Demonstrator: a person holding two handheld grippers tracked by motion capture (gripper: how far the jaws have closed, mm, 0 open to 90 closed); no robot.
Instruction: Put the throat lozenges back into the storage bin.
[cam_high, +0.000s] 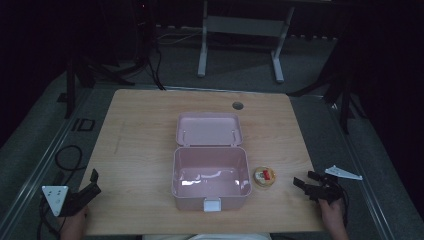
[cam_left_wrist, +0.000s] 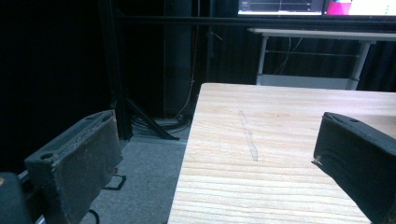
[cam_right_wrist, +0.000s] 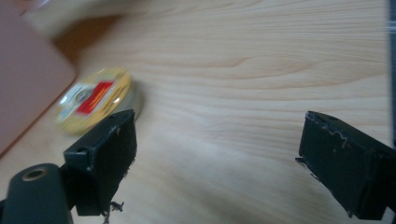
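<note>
An open pink box (cam_high: 211, 177) sits mid-table with its lid (cam_high: 209, 129) laid back flat. Beside its right wall lies a small round yellow tin (cam_high: 264, 176) with a red label, which shows again as the tin (cam_right_wrist: 95, 99) just past one jaw in the right gripper view. My right gripper (cam_high: 303, 179) is open, to the right of the tin, with nothing between its jaws. My left gripper (cam_high: 93, 182) is open at the table's front left edge, well apart from the box; its jaws frame bare wood (cam_left_wrist: 261, 154).
The wooden table (cam_high: 145, 145) has a round cable hole (cam_high: 238, 105) at the back. A white paper-like scrap (cam_high: 343, 173) lies off the right edge. A white desk frame (cam_high: 240, 30) stands behind. The pink box wall (cam_right_wrist: 28, 79) is at the left in the right gripper view.
</note>
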